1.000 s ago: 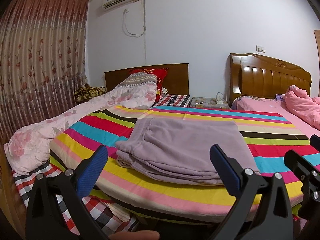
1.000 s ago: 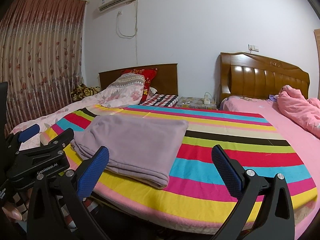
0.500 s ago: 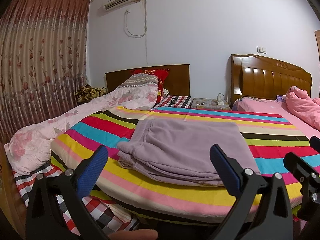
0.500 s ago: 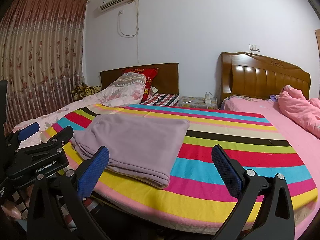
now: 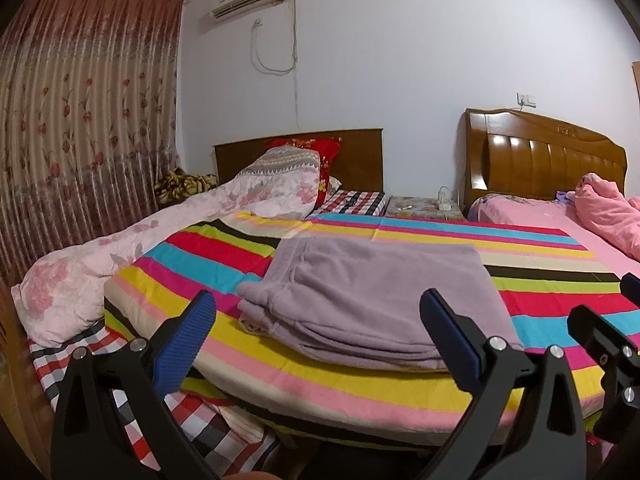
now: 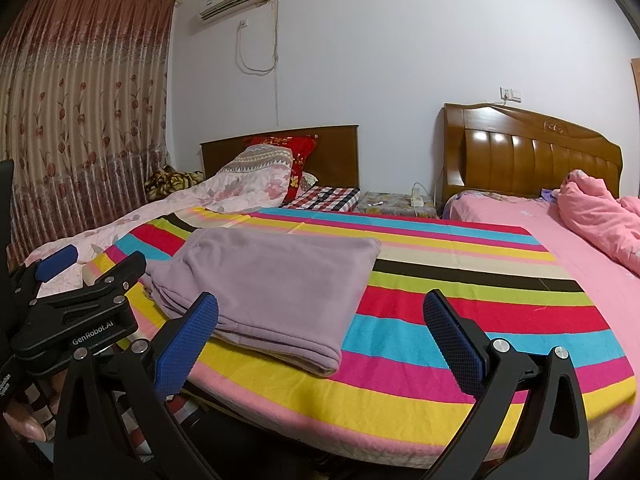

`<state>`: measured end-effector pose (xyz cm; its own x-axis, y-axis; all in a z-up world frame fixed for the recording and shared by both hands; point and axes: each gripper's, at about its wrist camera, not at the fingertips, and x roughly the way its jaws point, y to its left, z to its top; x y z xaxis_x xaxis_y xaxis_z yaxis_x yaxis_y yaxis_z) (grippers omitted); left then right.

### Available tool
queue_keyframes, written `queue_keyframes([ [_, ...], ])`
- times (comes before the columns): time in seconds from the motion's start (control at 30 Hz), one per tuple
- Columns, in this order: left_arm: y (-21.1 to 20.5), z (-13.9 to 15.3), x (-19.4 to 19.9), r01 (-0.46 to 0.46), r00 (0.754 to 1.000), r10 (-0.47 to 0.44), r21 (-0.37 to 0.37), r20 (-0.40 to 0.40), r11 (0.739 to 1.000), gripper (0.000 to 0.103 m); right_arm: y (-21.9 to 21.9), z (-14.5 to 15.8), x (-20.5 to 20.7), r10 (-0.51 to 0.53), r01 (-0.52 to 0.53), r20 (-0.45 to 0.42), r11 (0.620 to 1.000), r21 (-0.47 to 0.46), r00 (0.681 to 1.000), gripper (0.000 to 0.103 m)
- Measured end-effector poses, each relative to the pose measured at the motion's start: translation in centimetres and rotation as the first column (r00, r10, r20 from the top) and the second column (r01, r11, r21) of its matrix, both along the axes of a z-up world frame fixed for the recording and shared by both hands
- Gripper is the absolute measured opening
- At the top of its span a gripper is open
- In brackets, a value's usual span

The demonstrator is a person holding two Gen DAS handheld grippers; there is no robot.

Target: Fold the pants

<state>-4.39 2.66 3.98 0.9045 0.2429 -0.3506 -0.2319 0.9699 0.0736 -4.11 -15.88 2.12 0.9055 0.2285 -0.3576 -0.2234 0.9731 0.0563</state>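
Observation:
The lilac fleece pants (image 5: 372, 300) lie folded in a neat rectangle on the striped blanket (image 5: 540, 276), near the bed's front edge. They also show in the right wrist view (image 6: 276, 292). My left gripper (image 5: 316, 328) is open and empty, held back from the bed in front of the pants. My right gripper (image 6: 320, 332) is open and empty, off the bed's front edge to the right of the pants. The left gripper also shows at the left of the right wrist view (image 6: 76, 280).
A pink floral quilt (image 5: 120, 256) lies along the left side of the bed. A second bed with a pink sheet (image 6: 592, 264) and a bunched pink cover (image 6: 600, 216) stands at the right. A nightstand (image 6: 396, 204) sits between the headboards. Curtains (image 5: 80, 140) hang at the left.
Both grippers have drifted slightly, so the view shifts a little. The pants have not moved and both grippers stay open.

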Motion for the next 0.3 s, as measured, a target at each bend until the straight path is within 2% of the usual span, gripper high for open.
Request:
queue_keyframes([
  [0.3,0.42,-0.23,0.21,0.009,1.000,-0.009,-0.013,-0.009,1.000,0.102,-0.01,-0.02,-0.01,0.003,-0.003,-0.001,1.000,0.000,1.000,0.099],
])
